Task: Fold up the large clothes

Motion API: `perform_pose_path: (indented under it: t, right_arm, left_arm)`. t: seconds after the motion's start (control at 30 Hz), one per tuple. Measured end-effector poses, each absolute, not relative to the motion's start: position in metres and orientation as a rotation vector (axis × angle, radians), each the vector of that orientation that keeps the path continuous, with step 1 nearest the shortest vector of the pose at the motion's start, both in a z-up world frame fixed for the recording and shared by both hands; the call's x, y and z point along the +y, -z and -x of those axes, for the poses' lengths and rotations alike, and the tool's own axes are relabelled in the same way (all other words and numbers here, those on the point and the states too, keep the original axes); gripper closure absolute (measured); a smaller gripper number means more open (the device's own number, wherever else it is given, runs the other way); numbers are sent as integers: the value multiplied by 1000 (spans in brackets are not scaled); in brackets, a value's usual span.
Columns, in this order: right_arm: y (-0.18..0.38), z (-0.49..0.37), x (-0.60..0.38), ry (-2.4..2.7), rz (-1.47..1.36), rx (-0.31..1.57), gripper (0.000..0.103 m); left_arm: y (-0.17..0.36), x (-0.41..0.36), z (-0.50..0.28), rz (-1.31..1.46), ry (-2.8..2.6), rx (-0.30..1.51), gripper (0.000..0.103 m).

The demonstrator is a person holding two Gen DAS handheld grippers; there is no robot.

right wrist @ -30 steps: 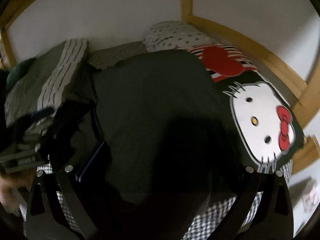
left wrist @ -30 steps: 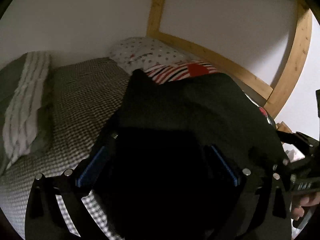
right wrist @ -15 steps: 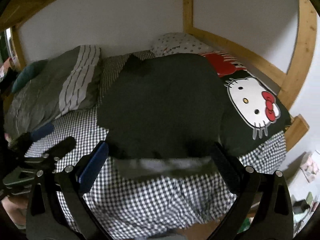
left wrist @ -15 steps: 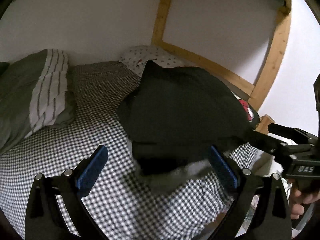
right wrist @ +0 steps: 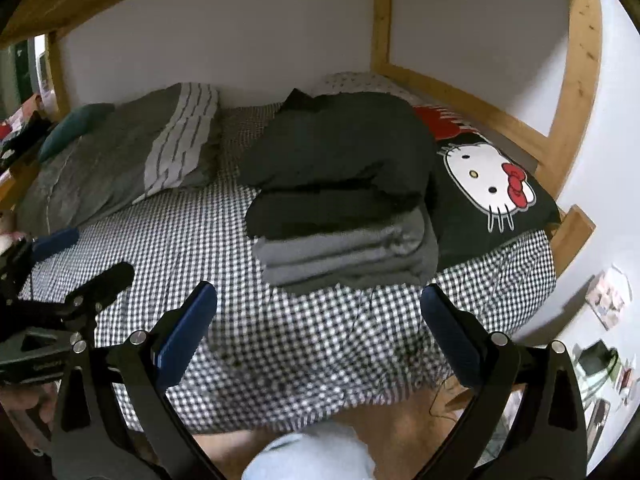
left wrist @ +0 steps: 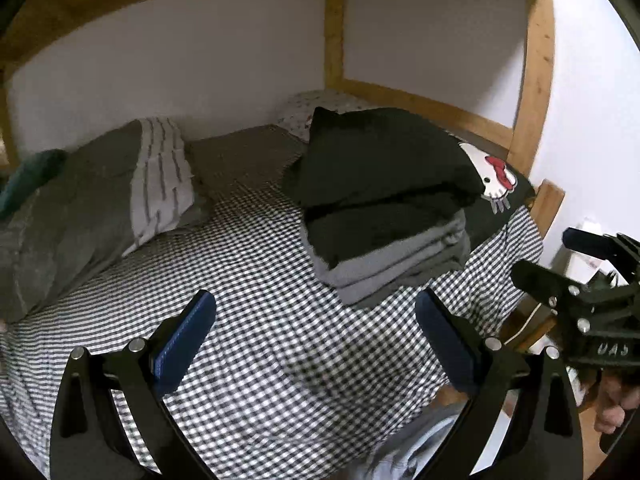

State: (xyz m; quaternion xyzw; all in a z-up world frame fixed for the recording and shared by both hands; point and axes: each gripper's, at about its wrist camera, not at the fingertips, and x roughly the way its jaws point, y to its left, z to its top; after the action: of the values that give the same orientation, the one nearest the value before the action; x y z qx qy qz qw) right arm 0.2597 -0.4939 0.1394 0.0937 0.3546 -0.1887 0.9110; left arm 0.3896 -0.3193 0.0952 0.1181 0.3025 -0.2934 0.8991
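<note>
Left wrist view: the left gripper (left wrist: 316,334), its blue-padded fingers (left wrist: 186,336) spread wide and holding nothing, hangs over a black-and-white checked bedsheet (left wrist: 256,264). At 1 o'clock a stack of folded dark and grey clothes (left wrist: 384,224) rests on the sheet, touching a black cartoon-cat cushion (left wrist: 494,178). At 9 o'clock lies a grey striped pillow (left wrist: 120,196); at 3 o'clock, the right gripper (left wrist: 592,300).

Right wrist view: the right gripper (right wrist: 320,332) is likewise wide open and empty. The folded stack (right wrist: 344,208) sits at 12 o'clock, the cushion (right wrist: 488,184) at 2 o'clock, beside the wooden bed frame (right wrist: 576,80). The left gripper (right wrist: 68,292) shows at 9 o'clock.
</note>
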Motion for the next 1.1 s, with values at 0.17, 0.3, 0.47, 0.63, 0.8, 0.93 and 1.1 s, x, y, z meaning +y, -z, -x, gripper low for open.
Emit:
perform_pose_path:
  t: [0.17,0.3,0.47,0.63,0.8,0.93,1.1]
  right_arm:
    - [-127,-227,-465,383,-186,737,3]
    - [-124,-202,-451,384,-189,731,3]
    - [-122,-176,-438,387,-183,733,3]
    - [-116,-151,-425,392,-183,735,3]
    - [-110,-133,-410,383,-171,748,3]
    - [-107,-118,-404,384,-181,748,3]
    - [-105,-99,-398,398,-188,739,3]
  left_arm:
    - [-83,-301,-357,-253,613,641,5]
    - [-77,-292,-333,-262,612,641,5]
    - [-75,-279,-304,-251,604,633,5]
    - [-70,-265,-278,-271,572,622,5]
    - [-66,-257,-257,-285,563,622,5]
    - [-66,-252,-242,-287,560,618,5]
    - [-64,-252,-225,-296,559,617,5]
